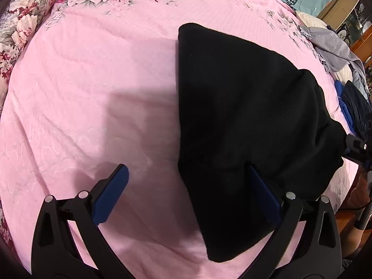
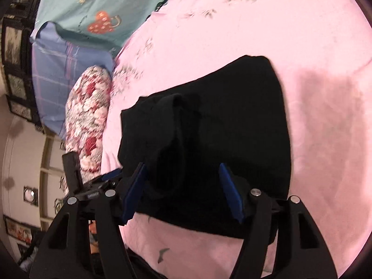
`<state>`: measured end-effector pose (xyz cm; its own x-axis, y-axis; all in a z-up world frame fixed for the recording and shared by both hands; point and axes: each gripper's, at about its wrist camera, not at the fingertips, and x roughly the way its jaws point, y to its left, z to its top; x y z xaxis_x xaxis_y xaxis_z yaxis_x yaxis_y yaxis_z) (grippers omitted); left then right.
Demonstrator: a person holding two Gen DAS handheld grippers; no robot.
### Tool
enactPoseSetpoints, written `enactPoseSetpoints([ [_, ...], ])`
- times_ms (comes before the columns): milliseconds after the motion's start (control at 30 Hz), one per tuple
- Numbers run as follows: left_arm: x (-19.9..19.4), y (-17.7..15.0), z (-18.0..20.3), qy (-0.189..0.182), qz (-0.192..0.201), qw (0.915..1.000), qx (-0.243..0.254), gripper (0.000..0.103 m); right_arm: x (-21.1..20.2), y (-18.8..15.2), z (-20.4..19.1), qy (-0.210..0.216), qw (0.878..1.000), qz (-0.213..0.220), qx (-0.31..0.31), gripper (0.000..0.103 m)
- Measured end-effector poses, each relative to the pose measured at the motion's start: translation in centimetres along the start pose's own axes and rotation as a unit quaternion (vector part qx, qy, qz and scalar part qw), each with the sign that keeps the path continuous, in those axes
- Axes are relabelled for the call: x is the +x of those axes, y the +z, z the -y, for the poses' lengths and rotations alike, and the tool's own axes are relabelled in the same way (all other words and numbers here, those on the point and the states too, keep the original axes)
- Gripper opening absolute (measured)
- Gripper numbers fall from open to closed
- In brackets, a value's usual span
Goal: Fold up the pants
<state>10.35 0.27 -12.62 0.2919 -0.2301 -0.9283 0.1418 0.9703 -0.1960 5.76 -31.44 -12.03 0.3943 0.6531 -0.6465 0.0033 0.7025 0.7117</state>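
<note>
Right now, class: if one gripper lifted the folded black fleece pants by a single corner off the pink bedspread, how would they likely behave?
The folded black fleece pants would probably flop and unfold, since the layers lie soft and rumpled at one end. They look thick and matte, so likely not slippery between the blue pads. Pushed across the pink bedspread, they would probably bunch rather than slide.

One black pants point(image 1: 244, 116) — two tongs: left point(image 1: 188, 174), right point(image 2: 182, 169).

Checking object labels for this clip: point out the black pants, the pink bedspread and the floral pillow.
black pants point(image 1: 244, 107), left wrist view, middle of the folded cloth
pink bedspread point(image 1: 93, 69), left wrist view, bare patch beside the pants
floral pillow point(image 2: 88, 121), right wrist view, middle of its patterned side
</note>
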Motion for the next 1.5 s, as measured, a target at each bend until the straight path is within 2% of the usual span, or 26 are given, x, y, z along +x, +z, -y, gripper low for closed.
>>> enactPoseSetpoints([
  [100, 0.0, 0.0, -0.2, 0.003, -0.001, 1.0, -0.005, 0.101, 2.3, -0.1, -0.9, 0.017, 0.999, -0.046, -0.013, 0.064],
  [267, -0.2, -0.3, -0.7, 0.007, 0.0, 0.9999, -0.01, 0.101, 4.7, 0.1, -2.1, 0.035, 0.996, -0.078, -0.029, 0.064],
  [400, -0.3, -0.5, -0.7, 0.01, 0.003, 0.9999, -0.012, 0.101, 6.0, 0.5, -3.5, 0.002, 0.996, -0.072, -0.052, 0.064],
  [433, -0.3, -0.5, -0.7, 0.012, 0.004, 0.9999, -0.011, 0.101, 6.1, 0.6, -3.9, -0.001, 0.996, -0.07, -0.059, 0.061],
  [500, -0.4, -0.6, -0.8, 0.013, 0.004, 0.9998, -0.012, 0.101, 6.2, 0.5, -4.2, 0.003, 0.996, -0.065, -0.066, 0.037],
  [567, -0.4, -0.6, -0.8, 0.011, 0.005, 0.9998, -0.016, 0.101, 6.3, 0.3, -4.6, 0.005, 0.995, -0.062, -0.076, 0.032],
  [600, -0.5, -0.6, -0.8, 0.01, 0.004, 0.9998, -0.019, 0.101, 6.2, 0.1, -5.1, -0.001, 0.994, -0.056, -0.089, 0.026],
  [667, -0.7, -0.4, -1.3, 0.004, 0.0, 0.9994, -0.033, 0.101, 5.7, -0.1, -6.6, -0.006, 0.992, -0.041, -0.121, 0.023],
  [767, -3.0, 0.1, -2.0, -0.01, 0.034, 0.9972, -0.065, 0.1, 4.3, 0.1, -9.2, -0.005, 0.987, -0.017, -0.163, 0.019],
  [800, -3.8, 0.2, -1.9, -0.013, 0.049, 0.9966, -0.065, 0.1, 2.7, 0.5, -10.1, 0.011, 0.985, -0.002, -0.173, 0.019],
  [900, -5.2, 0.8, -1.0, -0.028, 0.07, 0.9957, -0.054, 0.101, -2.1, 0.9, -10.9, 0.022, 0.979, 0.05, -0.197, 0.018],
  [967, -4.3, 1.3, -0.1, -0.033, 0.059, 0.9966, -0.046, 0.101, -4.6, 1.0, -9.6, 0.014, 0.979, 0.065, -0.192, 0.018],
  [1033, -1.9, 1.7, 1.4, -0.019, 0.029, 0.9989, -0.031, 0.101, -4.8, 1.4, -7.0, -0.011, 0.985, 0.055, -0.163, 0.02],
  [1067, -0.6, 1.8, 2.0, -0.015, 0.01, 0.9996, -0.022, 0.101, -4.2, 1.8, -4.4, -0.046, 0.989, 0.043, -0.131, 0.025],
  [1133, 1.0, 1.8, 3.2, -0.005, -0.012, 0.9999, -0.003, 0.101, -2.5, 1.9, -0.1, -0.126, 0.988, 0.015, -0.085, 0.038],
  [1167, 1.2, 1.9, 3.1, 0.0, -0.011, 0.9999, 0.0, 0.101, -2.0, 1.9, 1.4, -0.153, 0.986, 0.002, -0.067, 0.051],
  [1200, 1.2, 1.9, 2.9, -0.001, -0.01, 1.0, 0.0, 0.101, -1.9, 1.7, 3.0, -0.157, 0.986, -0.006, -0.047, 0.056],
  [1233, 1.0, 2.2, 2.5, -0.007, -0.014, 0.9999, -0.005, 0.101, -2.7, 1.6, 3.2, -0.146, 0.988, 0.003, -0.048, 0.058],
  [1333, 0.1, 2.8, 1.5, -0.004, -0.003, 0.9997, -0.026, 0.101, -5.9, 1.7, 2.1, -0.133, 0.986, 0.055, -0.082, 0.058],
  [1433, -1.1, 4.7, 1.3, -0.005, 0.024, 0.9991, -0.036, 0.101, -8.1, 3.1, 1.5, -0.132, 0.979, 0.132, -0.077, 0.055],
  [1500, -1.4, 6.3, 1.9, -0.024, 0.036, 0.9984, -0.036, 0.101, -7.5, 4.2, 0.1, -0.113, 0.977, 0.143, -0.107, 0.033],
])
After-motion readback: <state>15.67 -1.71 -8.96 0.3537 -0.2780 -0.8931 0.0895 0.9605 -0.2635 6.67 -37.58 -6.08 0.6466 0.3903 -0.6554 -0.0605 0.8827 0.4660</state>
